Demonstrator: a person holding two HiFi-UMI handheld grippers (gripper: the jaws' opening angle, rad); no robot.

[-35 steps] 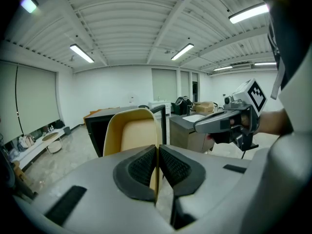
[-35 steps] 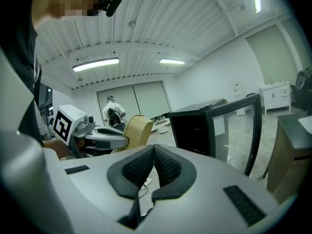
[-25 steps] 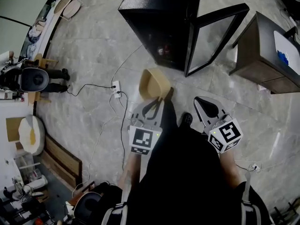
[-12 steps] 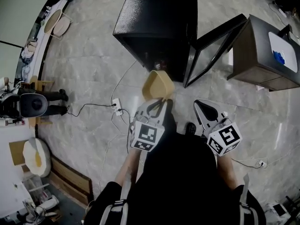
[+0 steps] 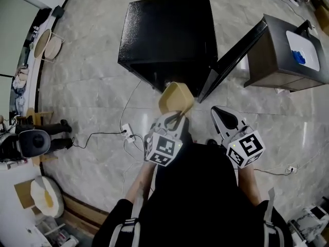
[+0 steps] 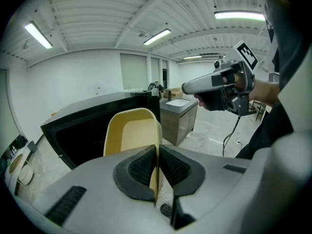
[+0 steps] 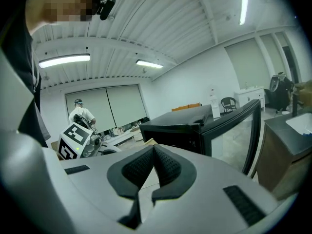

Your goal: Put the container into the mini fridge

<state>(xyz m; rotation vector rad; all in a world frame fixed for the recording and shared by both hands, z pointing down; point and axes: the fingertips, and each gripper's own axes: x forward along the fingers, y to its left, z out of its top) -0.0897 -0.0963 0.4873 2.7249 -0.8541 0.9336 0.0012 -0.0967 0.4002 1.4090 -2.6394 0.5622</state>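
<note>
A tan plastic container [image 5: 176, 98] [image 6: 130, 133] hangs in the air right in front of the black mini fridge [image 5: 167, 37]. My left gripper [image 5: 174, 119] [image 6: 156, 167] is shut on its rim, the jaws pinching the thin wall. The fridge's glass door [image 5: 234, 58] [image 7: 239, 130] stands swung open to the right, and the dark inside [image 6: 83, 140] faces me. My right gripper [image 5: 222, 115] [image 7: 152, 155] is shut with nothing between its jaws, held beside the left one near the open door.
A dark cabinet [image 5: 288, 53] with a white top stands right of the fridge door. A white power strip [image 5: 128, 134] and cables lie on the tiled floor at the left. A stool [image 5: 31, 143] and shelves stand far left.
Both grippers have moved forward toward the fridge, the left one carrying the container up to its open front. The fridge now lies closer and more below me.
</note>
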